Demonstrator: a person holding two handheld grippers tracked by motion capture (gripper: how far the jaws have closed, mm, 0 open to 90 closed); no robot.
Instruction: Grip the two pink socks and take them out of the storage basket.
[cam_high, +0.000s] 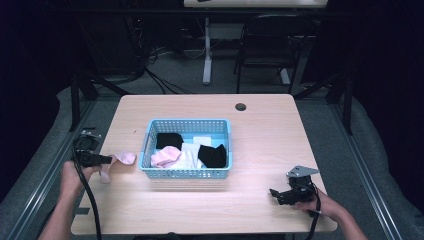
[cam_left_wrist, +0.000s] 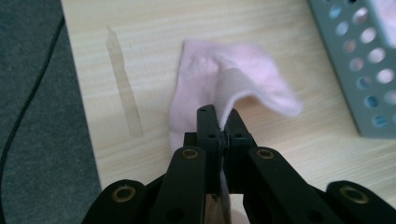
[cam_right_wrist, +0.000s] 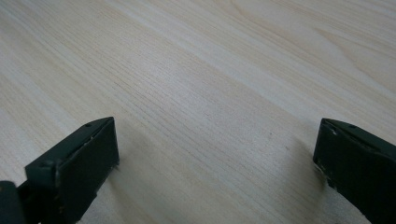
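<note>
Left of the basket (cam_high: 186, 172), the left tool (cam_left_wrist: 223, 122) is clenched on a pink sock (cam_left_wrist: 224, 79) while socks remain inside; the right tool (cam_right_wrist: 215, 158) rests released.

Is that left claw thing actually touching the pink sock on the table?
Touching. The left gripper view shows the left gripper shut on the pink sock.

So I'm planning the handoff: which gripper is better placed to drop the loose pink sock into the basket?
Left. The left gripper is already shut on the pink sock, right beside the basket. The right gripper is open over bare table, far from the sock.
</note>
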